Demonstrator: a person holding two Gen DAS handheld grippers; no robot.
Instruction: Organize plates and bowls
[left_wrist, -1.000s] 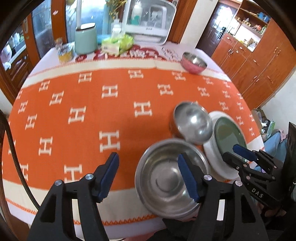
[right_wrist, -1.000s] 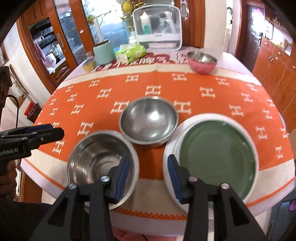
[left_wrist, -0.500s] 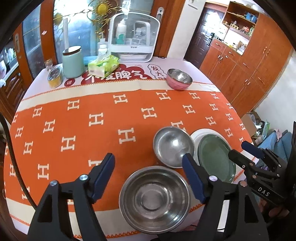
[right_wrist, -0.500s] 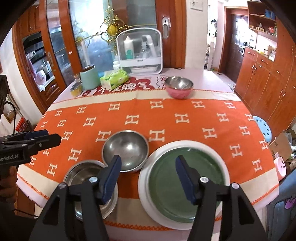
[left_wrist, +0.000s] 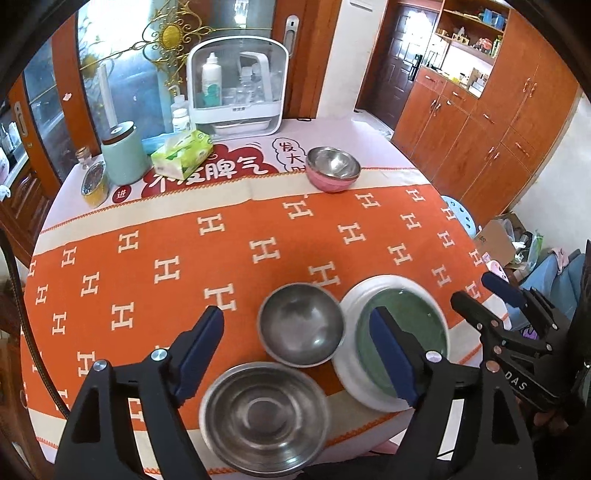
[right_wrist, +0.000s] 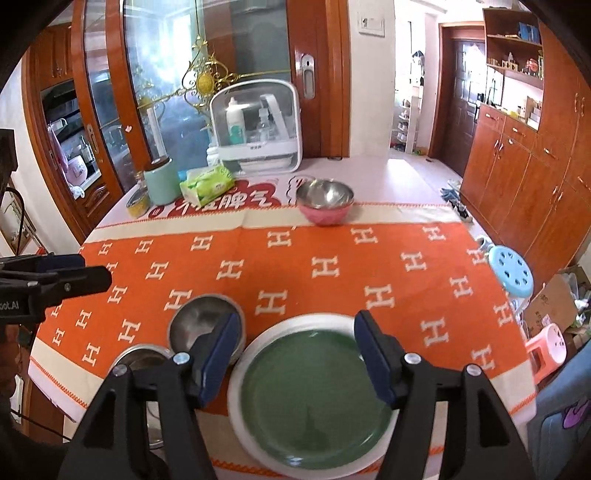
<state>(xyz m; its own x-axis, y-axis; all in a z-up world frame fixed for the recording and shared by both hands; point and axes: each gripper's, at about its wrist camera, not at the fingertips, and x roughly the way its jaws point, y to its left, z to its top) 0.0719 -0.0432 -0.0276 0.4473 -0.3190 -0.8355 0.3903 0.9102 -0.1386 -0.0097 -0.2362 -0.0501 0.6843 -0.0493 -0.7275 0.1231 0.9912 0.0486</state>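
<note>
Change since the earlier view: both grippers are seen drawn up and back from the dishes, and more of the orange tablecloth (left_wrist: 236, 236) is taken in.
Left gripper (left_wrist: 297, 352): jaws are spread and opening, with nothing pinched; the large steel bowl (left_wrist: 264, 413) is framed below and between them, untouched.
Right gripper (right_wrist: 297, 356): jaws are spread and opening, nothing held; the green plate (right_wrist: 314, 398) is centred beneath them.
Key relation: the small steel bowl (left_wrist: 302, 324) is set between the large bowl and the plates, just beside both, and is judged nearer the left gripper.
Containers: the green plate is nested on a white plate (right_wrist: 240, 373); both steel bowls appear empty.
Far edge: a pink bowl (right_wrist: 325, 215) is left well apart from the near group, a steel bowl (right_wrist: 325, 194) sitting in it.
</note>
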